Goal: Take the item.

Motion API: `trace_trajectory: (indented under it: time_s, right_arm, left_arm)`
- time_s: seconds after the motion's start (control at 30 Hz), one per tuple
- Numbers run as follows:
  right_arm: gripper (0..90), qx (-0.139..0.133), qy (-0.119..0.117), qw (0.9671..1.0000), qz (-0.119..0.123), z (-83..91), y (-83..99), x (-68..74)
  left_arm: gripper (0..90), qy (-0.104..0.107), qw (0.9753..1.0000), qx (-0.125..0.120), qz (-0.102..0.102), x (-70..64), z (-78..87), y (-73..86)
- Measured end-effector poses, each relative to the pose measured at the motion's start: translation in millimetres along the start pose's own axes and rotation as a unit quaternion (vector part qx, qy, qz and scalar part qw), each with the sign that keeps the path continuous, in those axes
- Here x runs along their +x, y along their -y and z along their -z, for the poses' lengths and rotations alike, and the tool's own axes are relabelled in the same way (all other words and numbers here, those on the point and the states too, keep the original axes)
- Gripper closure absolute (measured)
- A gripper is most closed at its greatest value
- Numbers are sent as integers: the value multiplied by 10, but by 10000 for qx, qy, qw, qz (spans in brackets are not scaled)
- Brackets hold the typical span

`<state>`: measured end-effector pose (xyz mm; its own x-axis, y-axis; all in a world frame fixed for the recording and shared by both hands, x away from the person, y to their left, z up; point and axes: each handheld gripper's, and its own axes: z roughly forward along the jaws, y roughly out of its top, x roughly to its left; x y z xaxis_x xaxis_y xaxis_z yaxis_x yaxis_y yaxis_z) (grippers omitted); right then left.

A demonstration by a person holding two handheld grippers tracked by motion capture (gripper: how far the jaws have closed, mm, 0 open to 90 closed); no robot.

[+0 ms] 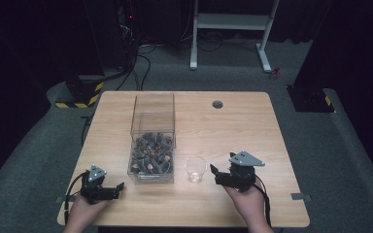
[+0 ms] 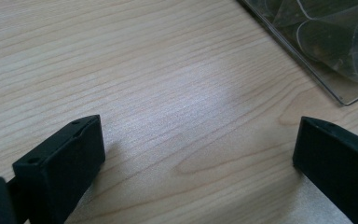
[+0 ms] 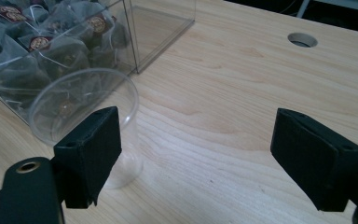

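High view shows the clear box of tea bags (image 1: 151,158) at desk (image 1: 233,121) centre, with the clear plastic cup (image 1: 195,168) just beside it at 3 o'clock. Right hand-held gripper (image 1: 217,173) sits near the cup, jaws spread wide and empty; left hand-held gripper (image 1: 118,188) rests at the box's 7 o'clock, jaws likewise apart. Judging by this, nothing is grasped yet; next likely calls for reaching into the box for a tea bag.

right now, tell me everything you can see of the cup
The cup is small, clear and looks like thin plastic, with a wide rim tapering to a narrower base. It stands upright and empty on the table, just right of the box of tea bags, apart from it. The right gripper sits close beside it, not touching.
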<state>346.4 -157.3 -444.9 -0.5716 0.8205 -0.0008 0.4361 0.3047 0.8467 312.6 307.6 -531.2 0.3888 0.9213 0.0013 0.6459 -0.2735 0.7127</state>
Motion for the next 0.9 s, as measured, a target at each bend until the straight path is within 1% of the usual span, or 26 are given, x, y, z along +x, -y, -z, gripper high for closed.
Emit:
trace_trajectory:
  time_s: [0.1,0.13,0.3,0.4,0.63,0.67,0.7,0.73,0.9]
  right_arm:
    - [165,-14,-27,10000,41,-16,-39,24]
    - [165,-13,-34,10000,12,-19,-50,37]
    - [168,-25,-79,9999,70,-45,-90,63]
    - [170,-30,-104,9999,60,-52,-113,90]
    - [175,-62,-170,9997,163,-82,-170,144]
    - [176,-57,-181,9997,127,-86,-177,159]
    - [177,-58,-185,9997,171,-90,-184,160]
    - [178,-63,-209,9996,151,-97,-193,173]
    - [182,-65,-237,9995,211,-121,-227,214]
  left_arm:
    - [24,0,10000,1,0,0,0,0]
    - [24,-1,10000,0,2,0,0,0]
    - [24,0,10000,0,0,0,0,0]
    - [24,0,10000,-1,2,0,0,0]
    - [24,0,10000,0,1,0,0,0]
    - [24,0,10000,1,0,0,0,0]
    - [24,0,10000,0,2,0,0,0]
    - [24,-1,10000,-1,1,0,0,0]
    - [24,0,10000,1,0,0,0,0]
